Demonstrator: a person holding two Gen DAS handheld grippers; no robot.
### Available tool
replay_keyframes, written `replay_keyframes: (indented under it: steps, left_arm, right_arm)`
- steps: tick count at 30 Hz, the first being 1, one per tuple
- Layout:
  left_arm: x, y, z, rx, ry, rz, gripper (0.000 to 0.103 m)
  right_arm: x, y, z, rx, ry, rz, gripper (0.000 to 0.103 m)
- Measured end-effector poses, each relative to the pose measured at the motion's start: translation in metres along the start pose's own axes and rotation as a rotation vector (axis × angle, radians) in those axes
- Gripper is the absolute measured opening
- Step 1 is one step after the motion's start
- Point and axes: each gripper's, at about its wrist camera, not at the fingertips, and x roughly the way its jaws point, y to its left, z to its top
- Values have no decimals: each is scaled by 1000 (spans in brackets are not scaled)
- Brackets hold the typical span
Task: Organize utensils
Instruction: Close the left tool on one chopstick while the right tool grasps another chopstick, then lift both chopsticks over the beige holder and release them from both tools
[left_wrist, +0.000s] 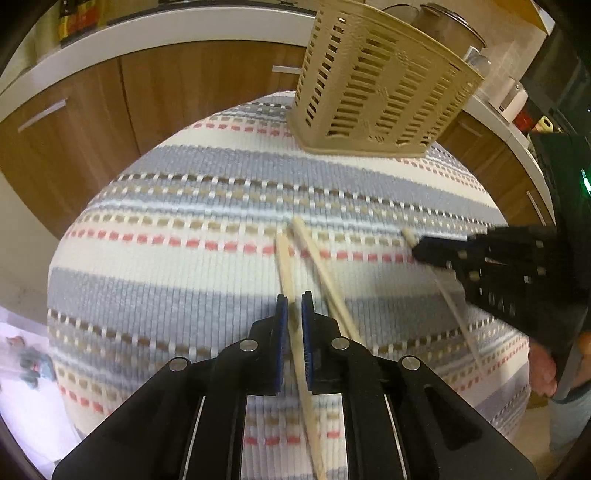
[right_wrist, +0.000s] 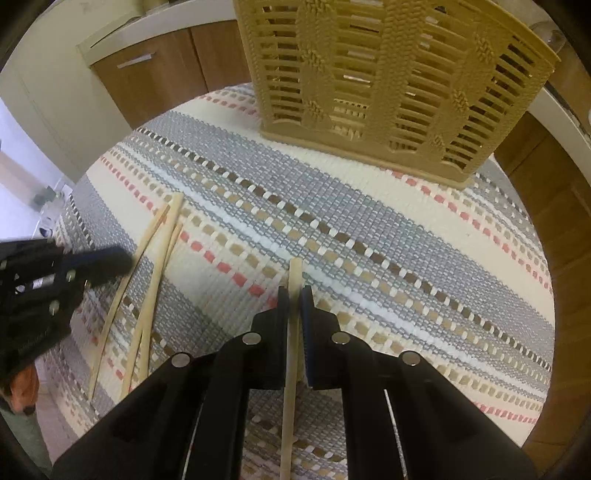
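Each gripper is clamped nearly closed on one chopstick: the left gripper (left_wrist: 294, 314) on its chopstick (left_wrist: 286, 266), the right gripper (right_wrist: 294, 306) on another (right_wrist: 294, 280). The pickup looks done; next, carry both to the slotted holder (right_wrist: 388, 81) ahead, tips aimed into its top.

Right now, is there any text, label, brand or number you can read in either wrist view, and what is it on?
None can be read.
Bottles on the counter, left wrist view: red and yellow labels, too blurred to read.
Right gripper body, left wrist view: pale marks, too blurred.
Left gripper body, right wrist view: small pale print, too small.
Basket, chopsticks, cloth: no text.
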Motion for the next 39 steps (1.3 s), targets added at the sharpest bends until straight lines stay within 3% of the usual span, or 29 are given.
replay_keyframes:
  steps: [5,13,25,29,35,39]
  left_arm:
    - [16,-7,23,32,48,53,8]
    - [25,-17,41,69,111,112,9]
    - [34,-36,45,125,105,178,6]
    - [30,-33,42,98,73,163,5]
    - [-5,-25,43,51,-55,109,5]
    - [-44,-29,48,44,-183,79,5]
  right_arm:
    - [1,-1,7,5,54,25,9]
    - [5,6,20,-43,141,-4,10]
    - [10,19,24,-89,138,-27,9]
    - [10,24,21,-112,116,-35,5]
    - [-11,24,12,-141,8,7,4]
    - [-39,21,7,-134,-90,40,4]
